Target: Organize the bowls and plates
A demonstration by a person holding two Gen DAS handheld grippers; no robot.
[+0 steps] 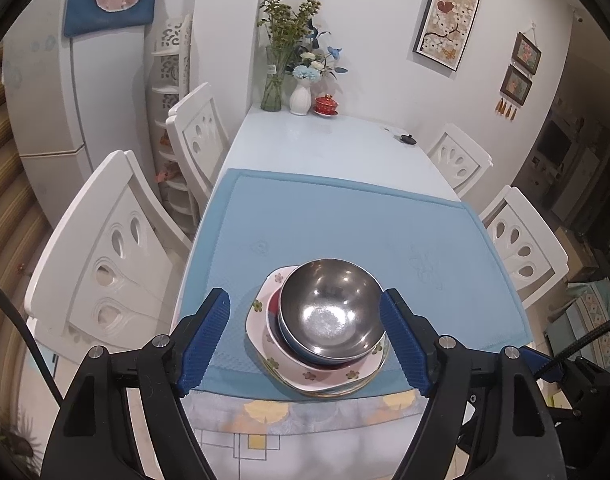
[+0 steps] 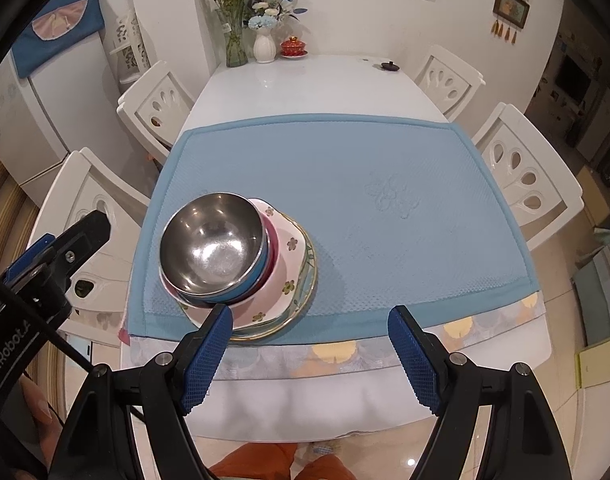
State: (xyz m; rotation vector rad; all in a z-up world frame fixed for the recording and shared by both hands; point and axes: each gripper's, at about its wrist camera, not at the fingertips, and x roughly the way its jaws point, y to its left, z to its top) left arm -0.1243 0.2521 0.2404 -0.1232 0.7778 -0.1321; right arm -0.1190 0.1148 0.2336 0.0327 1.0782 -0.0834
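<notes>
Blue mat [image 1: 345, 216], white table [image 1: 329, 140], white chairs [image 1: 105, 248], flower vases [image 1: 301, 96]

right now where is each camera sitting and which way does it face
Left wrist: sits on the left gripper, looks down and forward at the steel bowl stacked on the flowered plate; its own open blue fingers show.
Right wrist: sits on the right gripper, looks down over the table's near edge at the blue mat; its open fingers, the left gripper and orange-clad legs show.
Shared: the dish stack, mat, vases and white chairs.
</notes>
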